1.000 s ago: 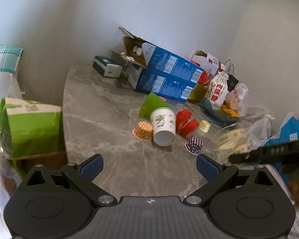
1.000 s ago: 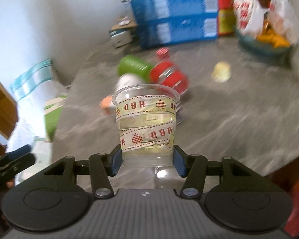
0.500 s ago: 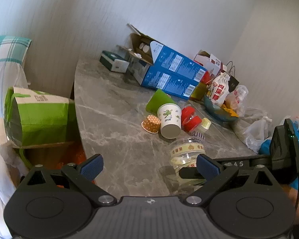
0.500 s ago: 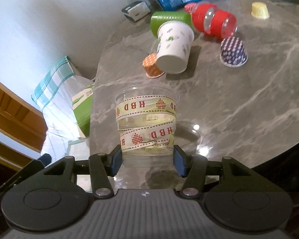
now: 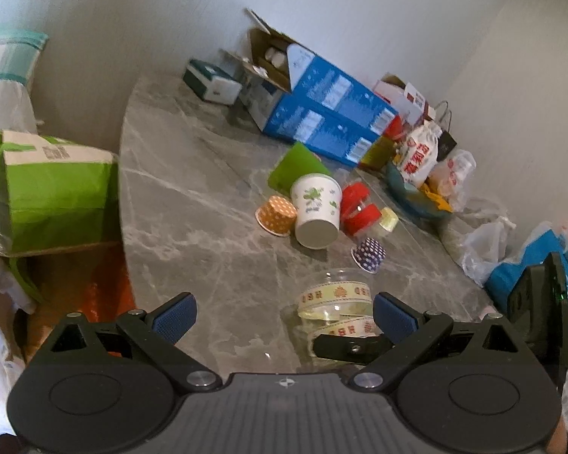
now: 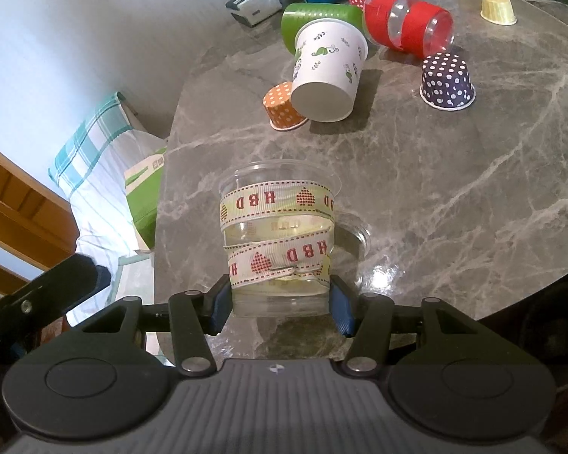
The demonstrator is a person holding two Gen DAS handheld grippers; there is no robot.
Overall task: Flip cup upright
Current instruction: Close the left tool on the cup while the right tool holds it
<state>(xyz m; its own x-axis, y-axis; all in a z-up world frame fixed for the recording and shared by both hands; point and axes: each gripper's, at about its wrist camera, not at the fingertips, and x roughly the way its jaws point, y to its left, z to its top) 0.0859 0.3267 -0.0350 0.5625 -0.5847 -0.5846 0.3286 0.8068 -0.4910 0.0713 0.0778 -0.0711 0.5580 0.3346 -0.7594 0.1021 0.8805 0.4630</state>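
Observation:
My right gripper is shut on a clear plastic cup wrapped in cream "HBD" ribbon. The cup stands upright, mouth up, its base at the grey marble table near the front edge. In the left wrist view the same cup shows just ahead of my left gripper, which is open and empty, with a black finger of the right gripper at the cup's base.
Farther back lie a white paper cup, a green cup and a red-banded clear cup on their sides. Small orange, purple dotted and yellow cups sit mouth down. Blue boxes and bags line the wall.
My right gripper has carried the ribbon cup down and toward the table's front edge, still upright. The left gripper has drifted closer to it and stays open.

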